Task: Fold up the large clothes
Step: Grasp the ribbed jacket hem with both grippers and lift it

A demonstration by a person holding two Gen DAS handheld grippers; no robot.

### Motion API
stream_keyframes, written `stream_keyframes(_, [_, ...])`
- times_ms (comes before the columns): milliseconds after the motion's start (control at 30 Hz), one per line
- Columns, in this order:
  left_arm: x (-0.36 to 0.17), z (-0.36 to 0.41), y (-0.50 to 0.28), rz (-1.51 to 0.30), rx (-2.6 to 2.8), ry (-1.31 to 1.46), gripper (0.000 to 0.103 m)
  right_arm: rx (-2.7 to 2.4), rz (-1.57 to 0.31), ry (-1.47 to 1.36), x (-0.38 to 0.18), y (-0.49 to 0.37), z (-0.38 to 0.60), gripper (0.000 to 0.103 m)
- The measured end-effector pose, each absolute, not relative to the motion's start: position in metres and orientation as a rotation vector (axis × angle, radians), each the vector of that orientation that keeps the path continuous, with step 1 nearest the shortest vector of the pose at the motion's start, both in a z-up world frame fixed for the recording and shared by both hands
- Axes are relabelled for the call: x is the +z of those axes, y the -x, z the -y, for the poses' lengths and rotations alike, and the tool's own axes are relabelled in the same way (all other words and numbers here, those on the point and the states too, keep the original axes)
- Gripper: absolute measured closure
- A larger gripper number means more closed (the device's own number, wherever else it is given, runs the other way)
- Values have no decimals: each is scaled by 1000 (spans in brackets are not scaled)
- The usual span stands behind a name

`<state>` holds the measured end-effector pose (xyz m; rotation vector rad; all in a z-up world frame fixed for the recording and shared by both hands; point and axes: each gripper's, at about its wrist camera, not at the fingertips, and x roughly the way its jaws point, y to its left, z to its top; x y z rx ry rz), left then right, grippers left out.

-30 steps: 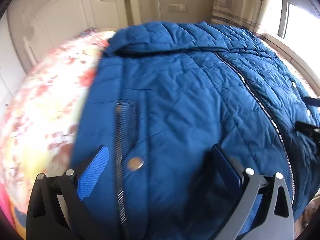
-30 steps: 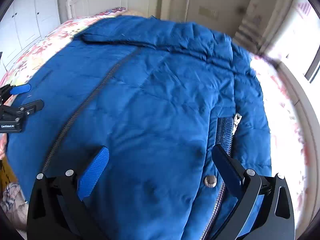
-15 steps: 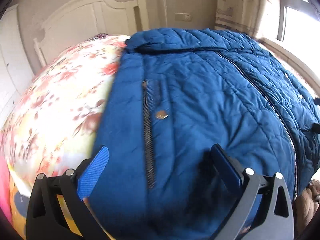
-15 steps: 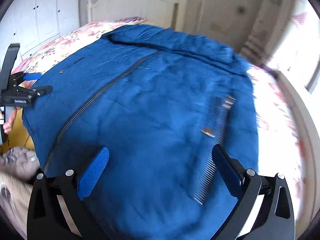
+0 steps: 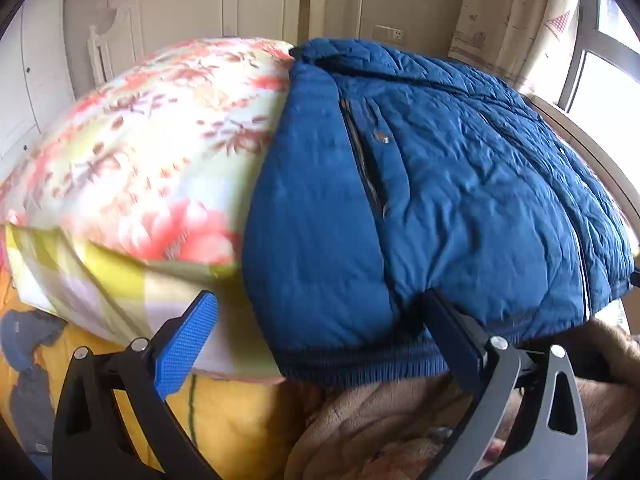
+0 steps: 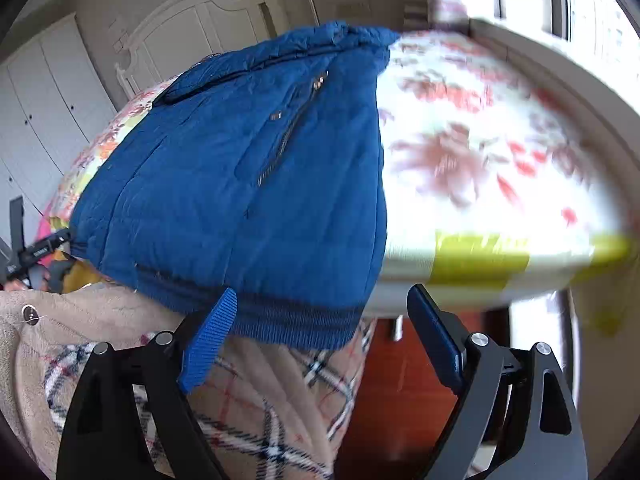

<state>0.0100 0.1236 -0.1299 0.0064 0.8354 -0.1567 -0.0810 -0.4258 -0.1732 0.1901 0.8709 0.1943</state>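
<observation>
Jacket (image 5: 460, 208), a large blue quilted puffer, lies spread front-up across the bed, zipped shut, with its collar toward the white headboard (image 5: 208, 8) and its ribbed hem (image 5: 360, 360) hanging just over the near edge of the mattress. Laid flat and closed like this, it gives you straight edges to fold along. A zipped chest pocket with a metal snap shows on each front panel.

Your left gripper (image 5: 320, 340) hovers at the hem's left corner, its blue-padded fingers spread wide with the corner between them, pinching nothing. Your right gripper (image 6: 324, 328) sits at the hem's other corner (image 6: 304, 320), also spread wide; its left finger overlaps the ribbed band, but you cannot tell from this view whether it touches the fabric. Both corners look lined up for a grasp, which would suit lifting the bottom edge toward the collar. That is a judgement, not something shown.

Under the jacket is a floral bedcover (image 5: 152, 152) in red, pink and yellow-green, bare on either side of the garment. Below the mattress edge, close to the grippers, you see beige fleece (image 5: 380, 420) and a plaid fabric (image 6: 260, 412), probably your own clothing. A bright window (image 5: 600, 60) and a curtain stand to the right of the bed.
</observation>
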Motion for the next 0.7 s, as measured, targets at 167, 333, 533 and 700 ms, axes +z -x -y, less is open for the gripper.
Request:
stream_keyframes(167, [-146, -129, -20, -852, -226, 88, 2, 294, -856, -355, -195, 69, 435, 25])
stream_keyframes(333, [-145, -128, -16, -843, -301, 109, 30, 335, -842, -351, -194, 69, 424, 47])
stream_keyframes(533, [-133, -119, 3, -779, -261, 11, 48, 350, -704, -198, -154, 89, 404, 54])
stream_keyframes(700, [-136, -137, -2, -777, -307, 138, 37, 336, -719, -231, -161, 70, 405, 48])
